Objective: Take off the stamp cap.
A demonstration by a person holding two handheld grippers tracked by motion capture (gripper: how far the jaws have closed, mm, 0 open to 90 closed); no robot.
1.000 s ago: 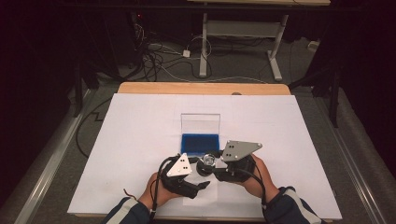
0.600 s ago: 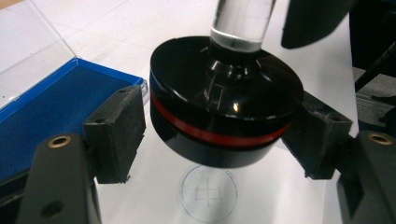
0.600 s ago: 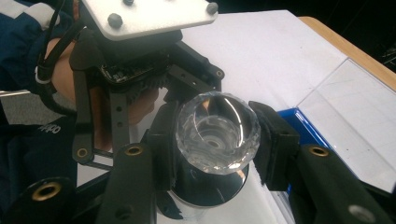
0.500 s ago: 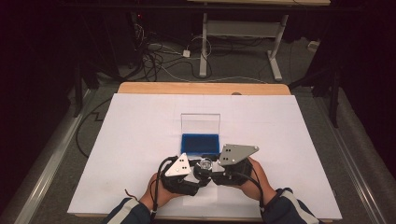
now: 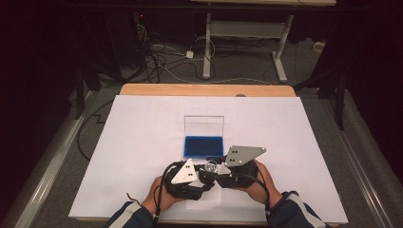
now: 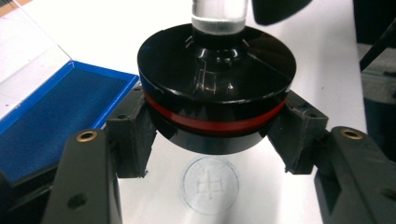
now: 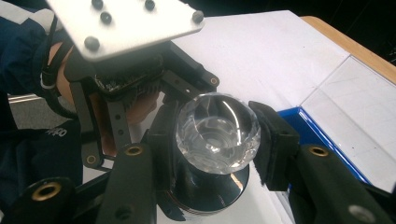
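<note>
A white sheet (image 5: 142, 156) covers the bench (image 5: 204, 90); cables litter the dark floor behind; an open blue ink pad (image 5: 204, 146) lies mid-sheet; the left hand-held gripper (image 6: 215, 130) clamps the stamp (image 6: 217, 100) by its black base, lifted above a round blue imprint (image 6: 210, 185); the right hand-held gripper (image 7: 217, 140) pinches its clear knob (image 7: 217, 127).

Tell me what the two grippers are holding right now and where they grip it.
A round black stamp with a red band: the left gripper clamps its black base, the right gripper its clear faceted knob.
</note>
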